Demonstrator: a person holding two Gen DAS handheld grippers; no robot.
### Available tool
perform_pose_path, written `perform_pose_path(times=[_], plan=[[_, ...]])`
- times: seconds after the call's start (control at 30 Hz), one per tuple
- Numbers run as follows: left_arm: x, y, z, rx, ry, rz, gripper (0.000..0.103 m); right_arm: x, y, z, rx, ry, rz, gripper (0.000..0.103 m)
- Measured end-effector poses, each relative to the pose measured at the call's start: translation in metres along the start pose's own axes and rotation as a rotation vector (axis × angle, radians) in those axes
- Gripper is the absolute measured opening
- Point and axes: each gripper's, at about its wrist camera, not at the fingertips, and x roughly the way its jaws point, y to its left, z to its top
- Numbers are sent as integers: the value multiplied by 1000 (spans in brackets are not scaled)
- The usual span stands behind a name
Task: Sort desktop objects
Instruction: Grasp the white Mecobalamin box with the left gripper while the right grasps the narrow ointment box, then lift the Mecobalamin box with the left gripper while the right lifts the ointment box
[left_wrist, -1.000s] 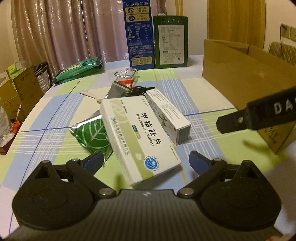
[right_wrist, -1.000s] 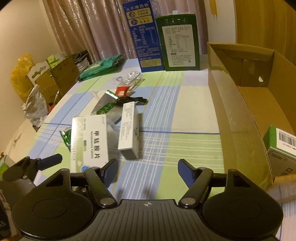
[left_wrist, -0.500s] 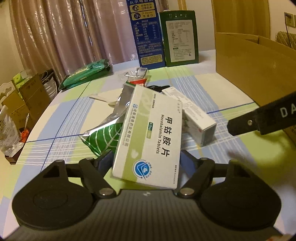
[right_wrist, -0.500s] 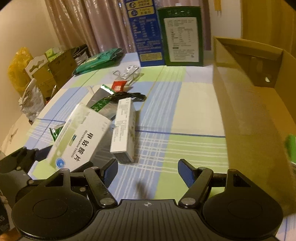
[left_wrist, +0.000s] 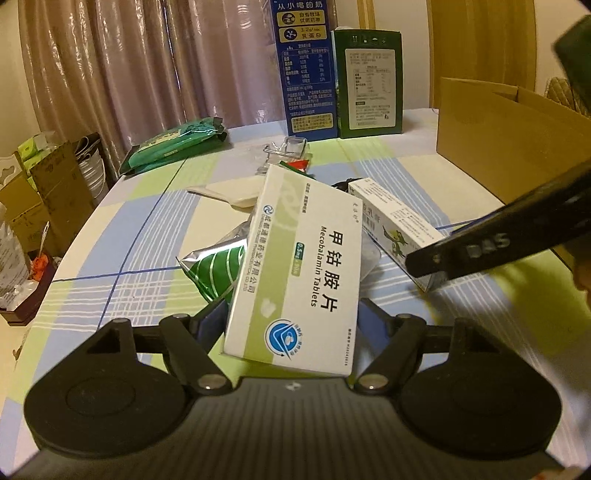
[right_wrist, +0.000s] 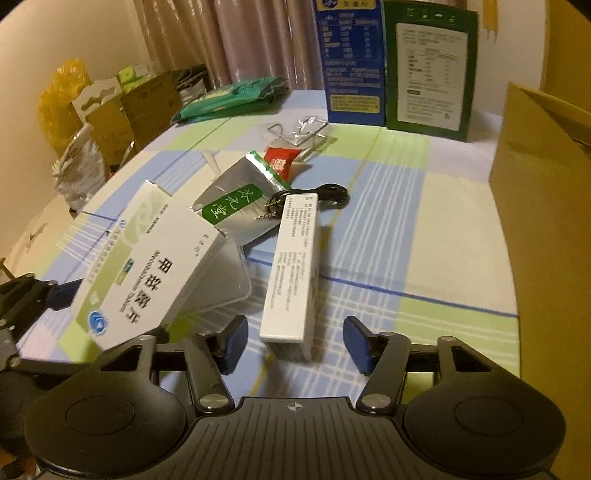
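Up off the checked table (left_wrist: 122, 229) comes the flat white-and-green tablet box (left_wrist: 299, 273), now tilted and clamped in the left gripper (left_wrist: 291, 325) jaws. Right gripper (right_wrist: 291, 343) jaws are closing around the long narrow white carton (right_wrist: 291, 273), lying mid-table, pads not yet touching.

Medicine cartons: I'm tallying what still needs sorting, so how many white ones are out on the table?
2. The wide Mecobalamin carton is lifted and tilted in the left gripper. The narrow carton lies flat between the right gripper's closing jaws. Others may sit unseen inside the cardboard box.
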Motion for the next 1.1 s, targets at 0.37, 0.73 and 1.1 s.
perform_pose_path(times=[0.37, 0.73, 1.1], plan=[[-23, -10, -6, -47, 56, -47, 72, -16, 2, -12, 66, 42, 0, 23], [-69, -28, -41, -155, 172, -168, 68, -101, -34, -99, 501, 80, 105, 25], [-63, -33, -39, -77, 168, -155, 69, -109, 10, -106, 68, -20, -154, 66]])
